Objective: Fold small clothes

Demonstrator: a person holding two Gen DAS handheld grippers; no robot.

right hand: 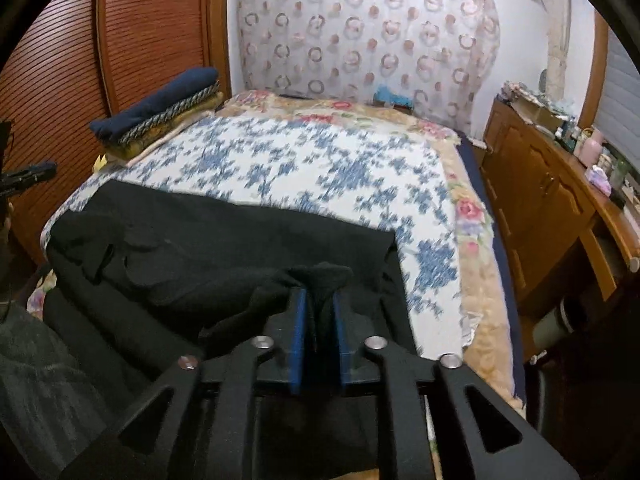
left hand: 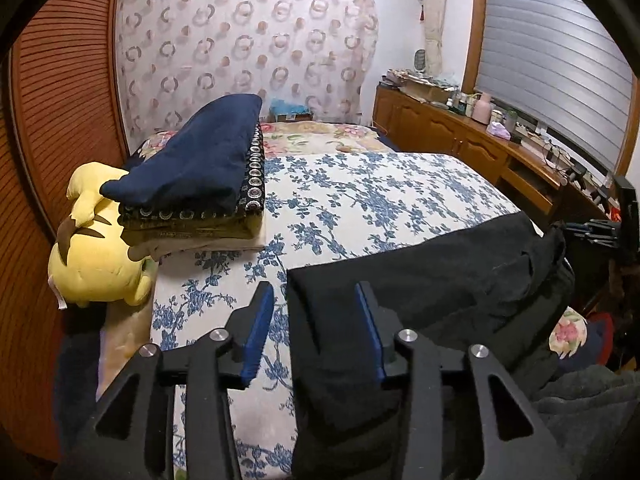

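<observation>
Left gripper (left hand: pixel 314 300): jaws apart, straddling the 9 o'clock edge of black garment (left hand: pixel 420 276), no pinch. Garment flat on blue-floral bedspread (left hand: pixel 360 196), near edge. Right gripper (right hand: pixel 320 300): narrowly parted, a raised fold between blue pads (right hand: pixel 298 340).

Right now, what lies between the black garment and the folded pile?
Only bare blue-flowered bedspread between the black garment and the folded pile, seen in the left wrist view.
</observation>
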